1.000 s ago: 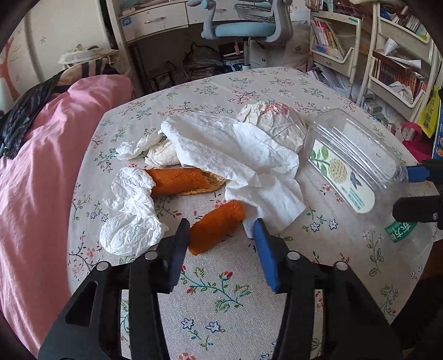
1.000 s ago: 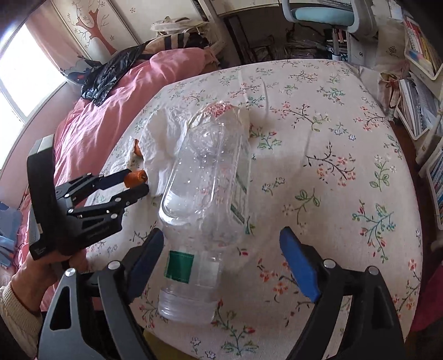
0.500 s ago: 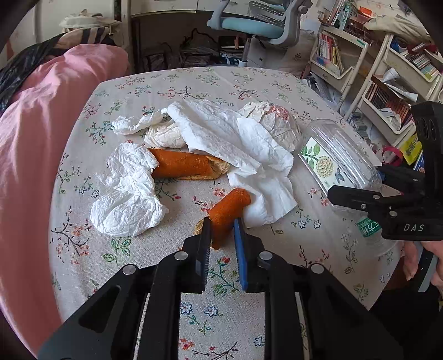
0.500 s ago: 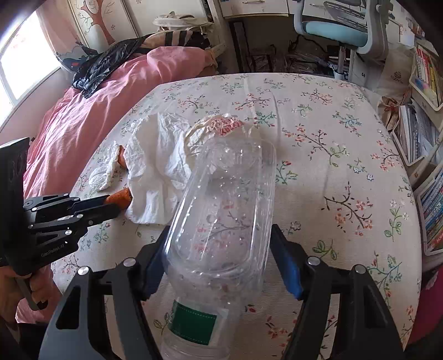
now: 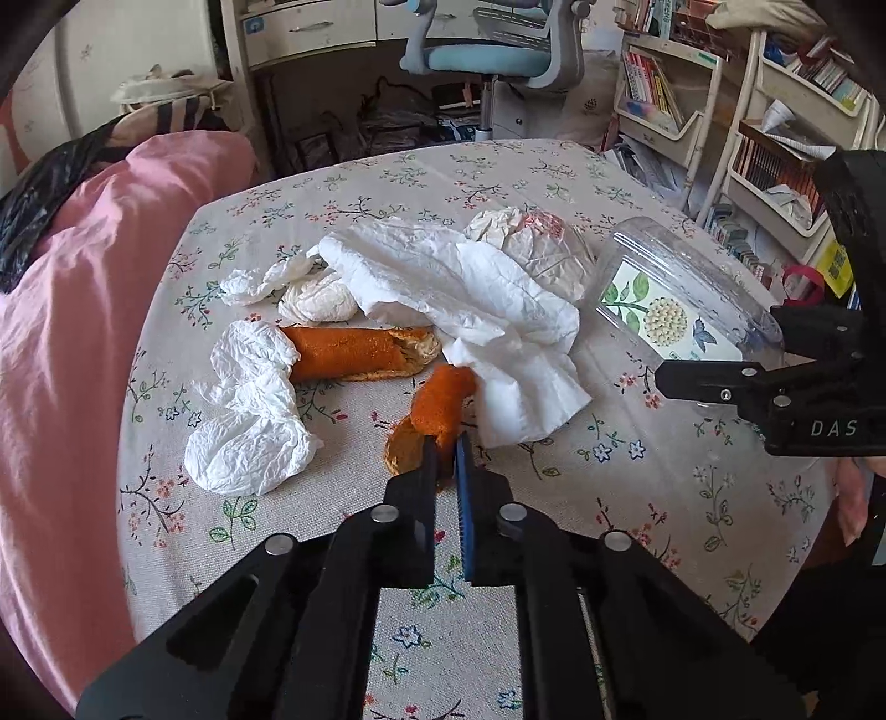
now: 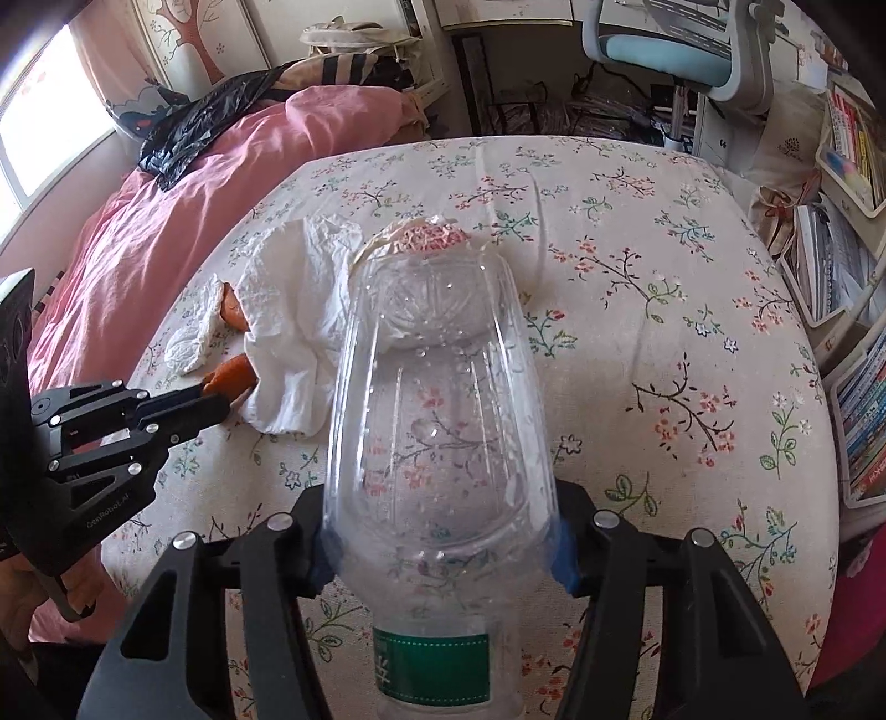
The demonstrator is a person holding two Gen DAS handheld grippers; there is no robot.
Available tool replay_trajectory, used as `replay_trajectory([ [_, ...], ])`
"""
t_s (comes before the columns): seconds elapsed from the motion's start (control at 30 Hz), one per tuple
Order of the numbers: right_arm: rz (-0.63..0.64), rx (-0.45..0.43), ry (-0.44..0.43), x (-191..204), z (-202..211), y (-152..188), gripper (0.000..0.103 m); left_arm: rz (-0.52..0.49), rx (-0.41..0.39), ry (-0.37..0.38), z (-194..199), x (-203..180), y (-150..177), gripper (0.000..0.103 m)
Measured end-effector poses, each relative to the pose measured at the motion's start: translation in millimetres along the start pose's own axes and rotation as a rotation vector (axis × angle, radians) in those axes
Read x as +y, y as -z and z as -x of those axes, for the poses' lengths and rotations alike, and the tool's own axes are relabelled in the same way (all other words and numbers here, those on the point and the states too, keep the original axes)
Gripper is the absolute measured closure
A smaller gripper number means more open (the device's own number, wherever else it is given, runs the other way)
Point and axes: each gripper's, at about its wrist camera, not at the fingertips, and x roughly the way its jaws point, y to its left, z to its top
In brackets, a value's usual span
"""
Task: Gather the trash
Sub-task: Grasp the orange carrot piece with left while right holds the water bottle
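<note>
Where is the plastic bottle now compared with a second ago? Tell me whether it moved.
Yes. The plastic bottle has come up off the tablecloth, tilted, base raised toward the crumpled wrapper, gripped by the right tool.

Left view: low and near, over the table [image 5: 554, 183], looking across it to the chair [image 5: 487, 50] and shelves [image 5: 775, 127]. Right view: just as near, from the table's other side, looking up along the bottle [image 6: 437, 421] toward the pink bed [image 6: 166, 221]. Shared by both: table, tissue [image 5: 465, 288] [image 6: 293, 310], bottle [image 5: 670, 310], and each other's gripper.
</note>
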Motion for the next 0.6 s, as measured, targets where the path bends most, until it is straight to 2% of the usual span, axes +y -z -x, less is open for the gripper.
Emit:
replay_trajectory([
  [0.23, -0.091, -0.030, -0.100, -3.2, 15.7, 3.3, 0.046, 0.055, -0.038, 0.009, 27.1, 4.6, 6.8, 0.098],
  [0.6, -0.092, -0.121, -0.186, 17.4, 53.4, 20.4, 0.046, 0.166, -0.112, -0.038, 86.7, 5.4, 35.2, 0.098],
])
